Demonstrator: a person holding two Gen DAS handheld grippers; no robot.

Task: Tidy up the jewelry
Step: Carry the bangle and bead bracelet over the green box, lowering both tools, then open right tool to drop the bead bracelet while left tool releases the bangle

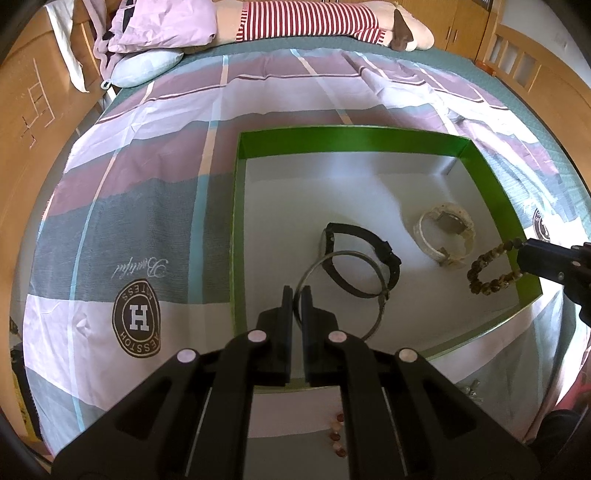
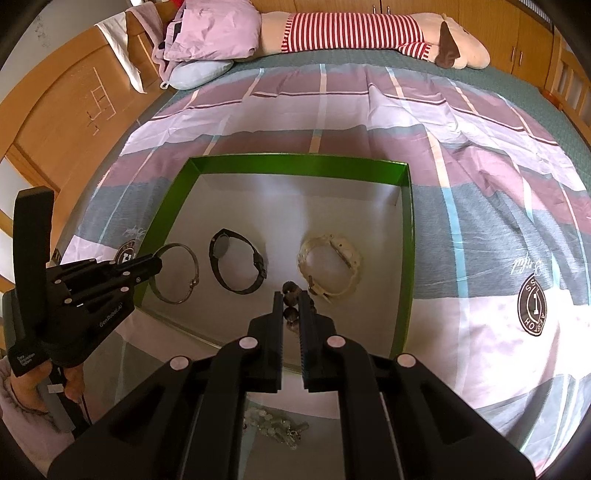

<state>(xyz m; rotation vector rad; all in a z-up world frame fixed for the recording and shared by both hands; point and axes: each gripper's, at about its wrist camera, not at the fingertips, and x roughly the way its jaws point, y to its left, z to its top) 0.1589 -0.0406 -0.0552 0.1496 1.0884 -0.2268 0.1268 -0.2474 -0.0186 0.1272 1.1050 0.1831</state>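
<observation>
A green box (image 1: 487, 173) with a white floor lies on the bed; it also shows in the right wrist view (image 2: 406, 236). Inside lie a black watch (image 1: 364, 258) (image 2: 236, 264) and a cream watch (image 1: 445, 232) (image 2: 330, 266). My left gripper (image 1: 297, 295) (image 2: 157, 264) is shut on a thin metal bangle (image 1: 345, 291) (image 2: 177, 273), held over the box's left part. My right gripper (image 2: 291, 301) (image 1: 526, 251) is shut on a brown beaded bracelet (image 1: 491, 273) (image 2: 290, 299), held over the box's right near side.
Red and cream beads (image 1: 337, 432) lie on the quilt under my left gripper. A pale beaded chain (image 2: 275, 424) lies on the quilt under my right gripper. A striped plush toy (image 2: 369, 31) and pillows (image 2: 210, 33) lie at the far side; wooden bed boards flank both sides.
</observation>
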